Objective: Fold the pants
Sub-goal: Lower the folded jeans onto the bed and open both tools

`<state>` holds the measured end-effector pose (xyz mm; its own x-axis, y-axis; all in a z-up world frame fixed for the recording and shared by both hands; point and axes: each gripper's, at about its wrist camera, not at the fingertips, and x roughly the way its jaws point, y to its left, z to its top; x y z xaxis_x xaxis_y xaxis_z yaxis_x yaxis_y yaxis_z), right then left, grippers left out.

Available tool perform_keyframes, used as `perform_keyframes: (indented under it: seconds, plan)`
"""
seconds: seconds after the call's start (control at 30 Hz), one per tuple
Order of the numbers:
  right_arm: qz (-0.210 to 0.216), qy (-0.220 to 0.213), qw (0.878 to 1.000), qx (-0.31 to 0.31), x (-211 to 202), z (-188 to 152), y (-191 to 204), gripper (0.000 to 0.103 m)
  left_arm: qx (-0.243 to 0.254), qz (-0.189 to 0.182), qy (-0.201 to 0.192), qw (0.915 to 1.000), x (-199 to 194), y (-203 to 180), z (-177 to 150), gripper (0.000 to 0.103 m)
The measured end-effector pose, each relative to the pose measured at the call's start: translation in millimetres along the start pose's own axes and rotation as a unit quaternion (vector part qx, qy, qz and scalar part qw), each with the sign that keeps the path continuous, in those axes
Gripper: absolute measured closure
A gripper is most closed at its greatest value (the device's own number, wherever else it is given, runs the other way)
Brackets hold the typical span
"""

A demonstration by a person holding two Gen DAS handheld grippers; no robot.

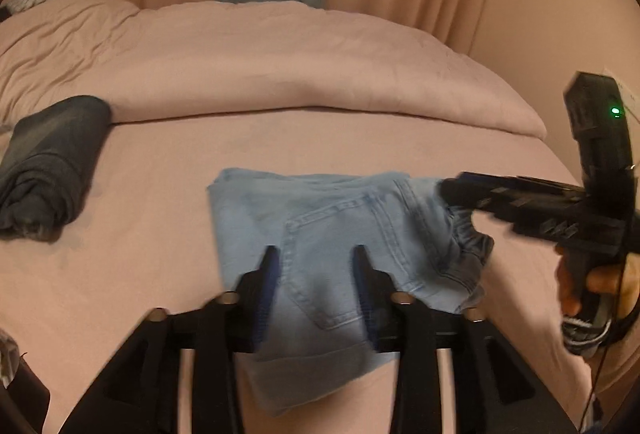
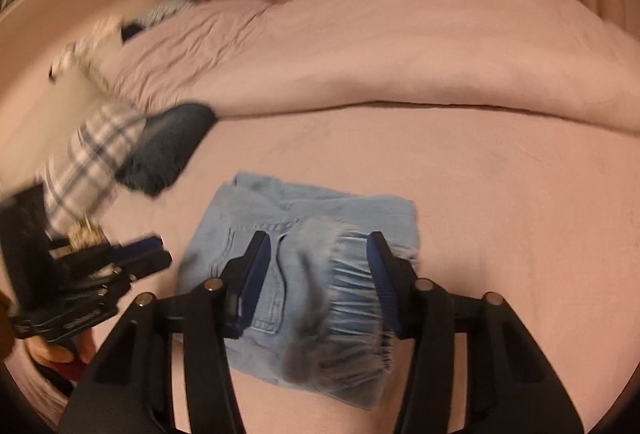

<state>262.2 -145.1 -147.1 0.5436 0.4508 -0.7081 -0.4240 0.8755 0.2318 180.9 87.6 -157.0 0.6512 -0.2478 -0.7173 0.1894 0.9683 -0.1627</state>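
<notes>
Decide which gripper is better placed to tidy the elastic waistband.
Probably the right gripper: the waistband lies between its open fingers on the light blue jeans; the left gripper frames the back pocket.

Surface: a bed covered by a smooth pink sheet, broad and mostly bare.
Far edge: a pink duvet lies bunched along the back of the bed, its folded edge running across the sheet.
Centre: light blue jeans, folded into a compact bundle, lie flat on the sheet; a back pocket faces up and the gathered waistband sits at one side.
Left side: a dark grey garment, folded and partly rolled, lies on the sheet well apart from the jeans, its far end touching the duvet's edge.
</notes>
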Motion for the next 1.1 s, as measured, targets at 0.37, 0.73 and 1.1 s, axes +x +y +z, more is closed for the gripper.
perform_keyframes:
  seconds: [0.37,0.73,1.1]
  plan:
    - [-0.112,0.08,0.989,-0.049,53.0,-12.1,-8.6,0.038,0.014,0.051,0.077,0.9956,64.3,3.0,-16.3,0.056]
    - [-0.072,0.015,0.997,-0.025,4.6,-38.5,5.7,0.048,0.019,0.057,0.08,0.995,61.4,3.5,-14.3,0.055]
    - [-0.076,0.052,0.995,-0.029,3.4,-38.8,4.8,0.051,0.009,0.082,0.056,0.9951,1.7,-18.3,-2.0,0.055]
